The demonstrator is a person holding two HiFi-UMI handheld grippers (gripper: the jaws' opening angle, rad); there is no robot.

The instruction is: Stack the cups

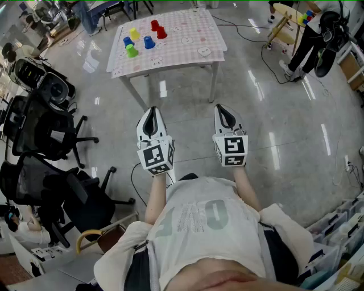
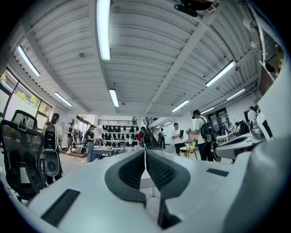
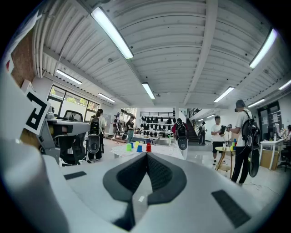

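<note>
I had a wide, glossy grey floor (image 1: pixel 273 142) below me. On its far side stood the table (image 1: pixel 190 48), covered with a pink checked cloth. Black office chairs (image 1: pixel 40 136) crowded the left edge. A person in dark trousers (image 1: pixel 304 40) stood at the far right, beside a small round table (image 1: pixel 284 11).

Nearer to me, well short of the table, I held both tools over the bare floor, side by side and apart. The left gripper (image 1: pixel 151 111) was clenched on nothing, and its own view showed the dark pads meeting at the tip. The right gripper (image 1: pixel 223 111) was closed the same way and also empty.

The cups were all on the left part of the tabletop, none stacked on another. Two red cups (image 1: pixel 154 25) sat farthest away and close together, perhaps touching, though I could not be sure at that range. The yellow cup (image 1: pixel 134 34) stood to their left. One blue cup (image 1: pixel 127 41) was just beside the yellow cup, and the other blue cup (image 1: pixel 149 42) was further right. The green cup (image 1: pixel 131 51) stood nearest the table's near edge.
</note>
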